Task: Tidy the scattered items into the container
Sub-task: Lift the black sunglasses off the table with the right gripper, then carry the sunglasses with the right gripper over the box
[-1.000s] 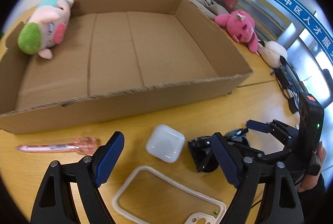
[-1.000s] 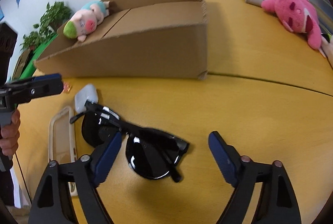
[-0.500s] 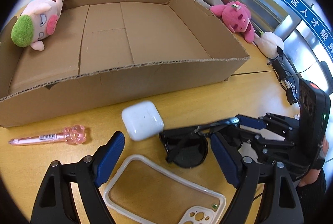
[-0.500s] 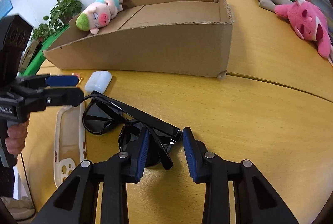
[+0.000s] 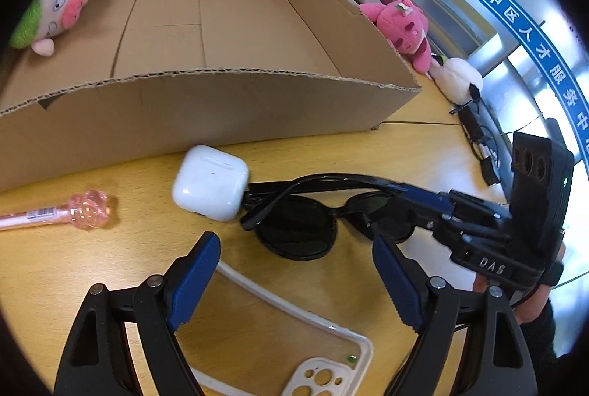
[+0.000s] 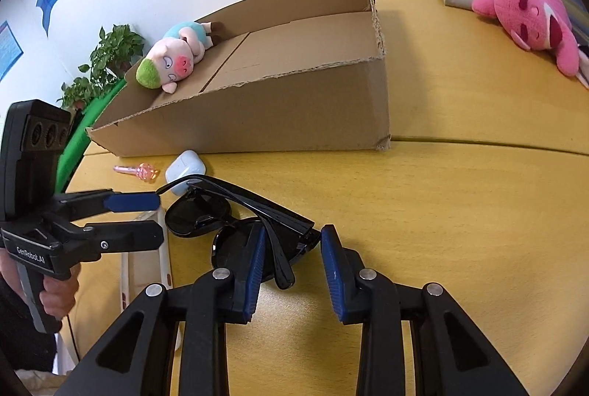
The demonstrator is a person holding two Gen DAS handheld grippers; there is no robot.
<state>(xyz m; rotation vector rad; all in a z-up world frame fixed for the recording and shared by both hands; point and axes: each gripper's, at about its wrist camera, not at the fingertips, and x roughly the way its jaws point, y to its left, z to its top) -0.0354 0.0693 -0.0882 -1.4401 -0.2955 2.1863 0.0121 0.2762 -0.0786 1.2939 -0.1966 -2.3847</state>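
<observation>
Black sunglasses (image 6: 239, 230): light, rigid, scratch-prone lenses; right gripper (image 6: 291, 263) clamped narrow on hinge corner, six o'clock. Left gripper (image 5: 294, 278) wide, empty.

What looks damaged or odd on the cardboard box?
The cardboard box has a ragged, torn front rim, cut much lower than its back wall. A pig plush toy lies inside it, in a far corner.
</observation>
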